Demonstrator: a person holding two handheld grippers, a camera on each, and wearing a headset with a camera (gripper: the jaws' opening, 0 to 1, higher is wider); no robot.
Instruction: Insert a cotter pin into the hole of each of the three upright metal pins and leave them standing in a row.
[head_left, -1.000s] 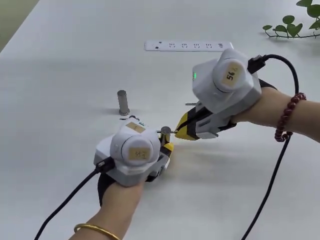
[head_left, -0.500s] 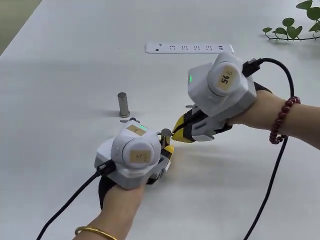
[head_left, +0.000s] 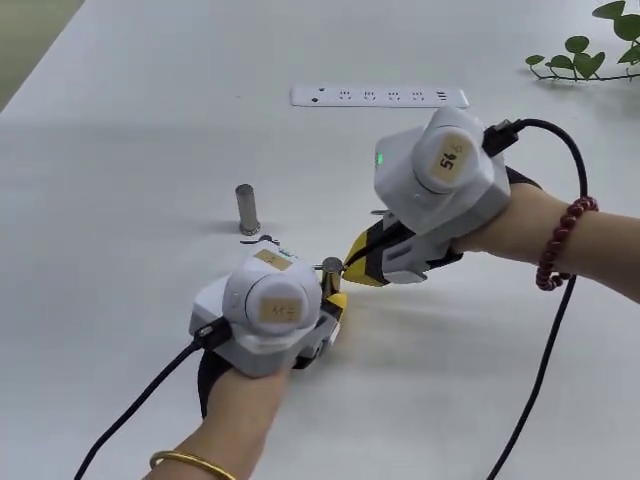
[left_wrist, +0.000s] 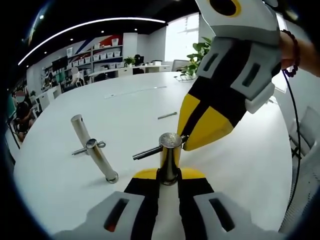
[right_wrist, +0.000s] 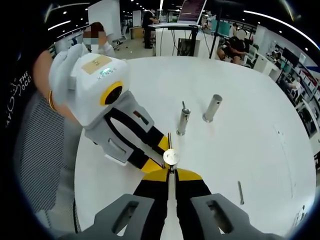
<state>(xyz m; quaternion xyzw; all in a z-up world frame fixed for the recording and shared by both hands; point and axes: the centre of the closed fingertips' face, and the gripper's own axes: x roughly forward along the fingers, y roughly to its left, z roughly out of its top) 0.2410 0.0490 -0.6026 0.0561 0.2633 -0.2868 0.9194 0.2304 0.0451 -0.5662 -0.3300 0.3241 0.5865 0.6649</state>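
Where the pin stands upright on the table, the left gripper's fingers clamp its base; a cotter runs through its top hole. The right gripper's fingers are closed at the pin's head, seemingly pinching the cotter's end. Beyond stand a cottered pin and a bare pin.

Left tool, right tool: white, yellow-black tips; bead bracelet; gold bangle.
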